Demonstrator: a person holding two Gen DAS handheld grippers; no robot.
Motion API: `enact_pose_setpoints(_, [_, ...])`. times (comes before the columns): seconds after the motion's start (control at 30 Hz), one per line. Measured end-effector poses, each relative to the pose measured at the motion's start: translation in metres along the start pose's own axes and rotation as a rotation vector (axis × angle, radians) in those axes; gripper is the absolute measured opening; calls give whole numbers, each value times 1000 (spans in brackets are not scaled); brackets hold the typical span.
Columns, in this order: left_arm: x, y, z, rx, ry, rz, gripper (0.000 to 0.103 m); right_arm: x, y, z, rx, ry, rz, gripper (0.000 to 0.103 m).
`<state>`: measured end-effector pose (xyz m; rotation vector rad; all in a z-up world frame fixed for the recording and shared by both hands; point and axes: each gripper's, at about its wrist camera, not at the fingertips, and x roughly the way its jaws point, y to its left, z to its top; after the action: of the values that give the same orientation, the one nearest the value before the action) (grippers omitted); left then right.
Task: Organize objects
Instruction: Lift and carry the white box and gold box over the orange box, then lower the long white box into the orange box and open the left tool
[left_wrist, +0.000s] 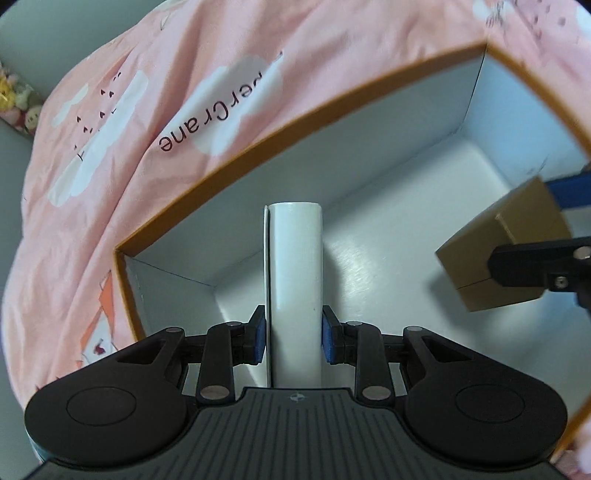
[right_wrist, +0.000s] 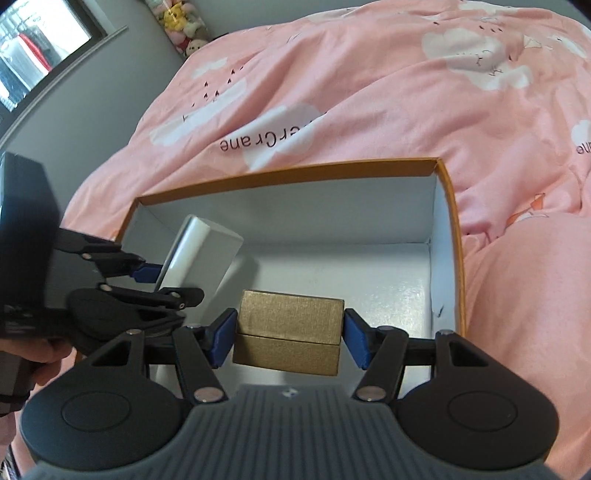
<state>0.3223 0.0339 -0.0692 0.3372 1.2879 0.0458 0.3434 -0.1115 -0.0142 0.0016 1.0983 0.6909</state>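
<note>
Pink cloud-print duvet (right_wrist: 369, 92) under orange-rimmed box (right_wrist: 295, 168); grey wall (right_wrist: 92, 92) behind.

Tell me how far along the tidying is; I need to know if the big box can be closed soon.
Nothing looks put away yet: the orange-rimmed box on the pink bedding shows only bare floor. In hand: the left gripper is clamped on a white box, the right gripper on a gold box, both held over the opening. Left: set both down inside and release.
</note>
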Motion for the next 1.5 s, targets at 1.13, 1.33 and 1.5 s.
enact_pose_setpoints(1.13, [-56, 47, -23, -57, -118, -249, 36, 36, 5, 4, 10, 79, -89, 63])
enact_pose_setpoints(1.33, [-70, 51, -36, -35, -181, -264, 36, 58, 15, 10, 97, 106, -76, 63])
enact_pose_setpoints(1.5, [-71, 55, -45, -10, -209, -286, 35, 69, 27, 13, 132, 113, -54, 63])
